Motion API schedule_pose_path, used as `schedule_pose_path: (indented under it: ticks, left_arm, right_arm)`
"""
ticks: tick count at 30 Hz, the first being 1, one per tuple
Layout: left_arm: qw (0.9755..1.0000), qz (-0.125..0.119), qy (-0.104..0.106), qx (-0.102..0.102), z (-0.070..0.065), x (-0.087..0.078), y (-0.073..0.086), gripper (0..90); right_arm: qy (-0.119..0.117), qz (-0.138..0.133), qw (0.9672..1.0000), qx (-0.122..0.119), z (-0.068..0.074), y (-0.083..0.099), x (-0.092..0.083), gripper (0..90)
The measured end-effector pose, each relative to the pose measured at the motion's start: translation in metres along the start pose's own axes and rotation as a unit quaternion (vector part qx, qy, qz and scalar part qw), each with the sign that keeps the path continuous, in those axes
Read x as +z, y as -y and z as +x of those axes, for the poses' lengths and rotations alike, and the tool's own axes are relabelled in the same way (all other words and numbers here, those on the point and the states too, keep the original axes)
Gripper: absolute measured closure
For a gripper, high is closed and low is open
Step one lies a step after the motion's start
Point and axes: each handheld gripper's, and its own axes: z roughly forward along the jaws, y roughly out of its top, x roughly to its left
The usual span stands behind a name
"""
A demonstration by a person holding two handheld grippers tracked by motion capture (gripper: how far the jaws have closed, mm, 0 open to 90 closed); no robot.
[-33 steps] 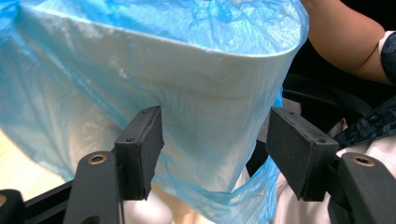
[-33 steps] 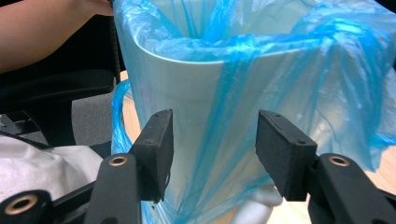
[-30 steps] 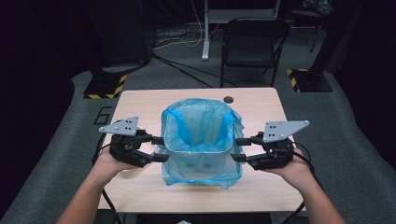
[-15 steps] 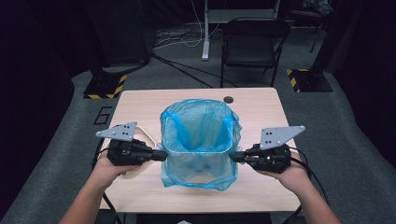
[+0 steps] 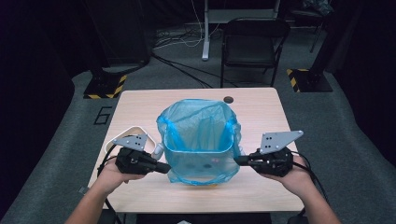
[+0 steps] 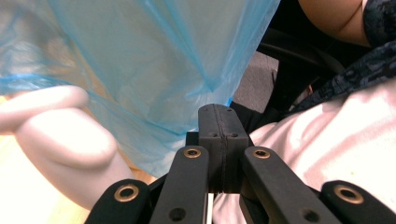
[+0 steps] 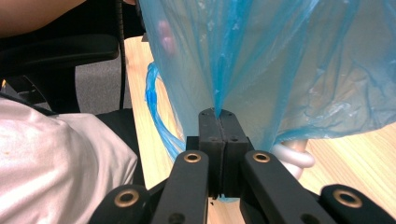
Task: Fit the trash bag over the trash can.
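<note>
Bag pinched at both sides

Table (image 5: 140, 105), pale wood, carries a white bin (image 5: 198, 156) near its front edge, lined with a blue plastic bag (image 5: 198, 123). Left gripper (image 5: 164, 168) and right gripper (image 5: 237, 160) each have jaws clamped tight on bag film at the bin's sides.

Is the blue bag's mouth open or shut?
Open: the blue bag is spread over the white bin, its inside visible from above.

Left hand-held gripper (image 6: 218, 122): jaws pressed together, pinching a fold of the blue plastic bag (image 6: 154, 60) at its lower edge. White rounded handle (image 6: 60, 140) just left of the jaws, over the pale wooden surface (image 6: 23, 205). White-clothed lap (image 6: 336, 140) at right.
</note>
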Motion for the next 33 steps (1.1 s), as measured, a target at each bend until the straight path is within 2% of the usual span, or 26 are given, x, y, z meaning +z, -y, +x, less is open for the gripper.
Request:
schedule_pose_path:
  ticks: [2, 5, 9, 11, 14, 19, 25, 29, 33]
  left_arm:
    - [0.9999, -0.014, 0.002, 0.002, -0.002, -0.007, -0.002, 84.6]
    - [0.9994, -0.033, -0.008, 0.009, -0.006, -0.022, -0.005, 76.9]
    - [0.9978, -0.049, -0.044, 0.012, -0.008, -0.042, -0.014, 66.6]
    - [0.9958, -0.063, -0.065, 0.006, -0.006, -0.051, -0.02, 60.3]
    - [0.9933, -0.078, -0.085, 0.004, -0.002, -0.061, -0.032, 57.4]
    - [0.9909, -0.07, -0.115, 0.014, 0.004, -0.062, -0.057, 50.9]
    - [0.9897, -0.075, -0.121, 0.018, 0.015, -0.059, -0.08, 49.4]
    - [0.9902, -0.07, -0.12, 0.014, 0.024, -0.056, -0.092, 48.6]
    - [0.9902, -0.059, -0.126, 0.011, 0.031, -0.053, -0.101, 48.6]
  right_arm:
    - [-0.002, -0.003, 1.0, 0.001, 0.0, 0.001, -0.001, 90.0]
    - [-0.008, -0.007, 0.9999, 0.002, 0.001, 0.001, -0.003, 88.9]
    - [-0.016, -0.017, 0.9997, 0.005, 0.0, 0.001, -0.008, 84.0]
    - [-0.017, -0.025, 0.9995, 0.01, 0.0, 0.0, -0.012, 79.7]
    - [-0.012, -0.039, 0.9991, 0.011, -0.001, -0.003, -0.018, 75.9]
    - [0.002, -0.052, 0.9986, 0.013, -0.001, -0.008, -0.022, 65.2]
    - [0.006, -0.058, 0.9983, 0.002, 0.0, -0.015, -0.021, 59.5]
    - [0.014, -0.057, 0.9983, -0.002, 0.002, -0.022, -0.016, 62.0]
    - [0.013, -0.06, 0.9981, -0.005, 0.003, -0.023, -0.012, 75.7]
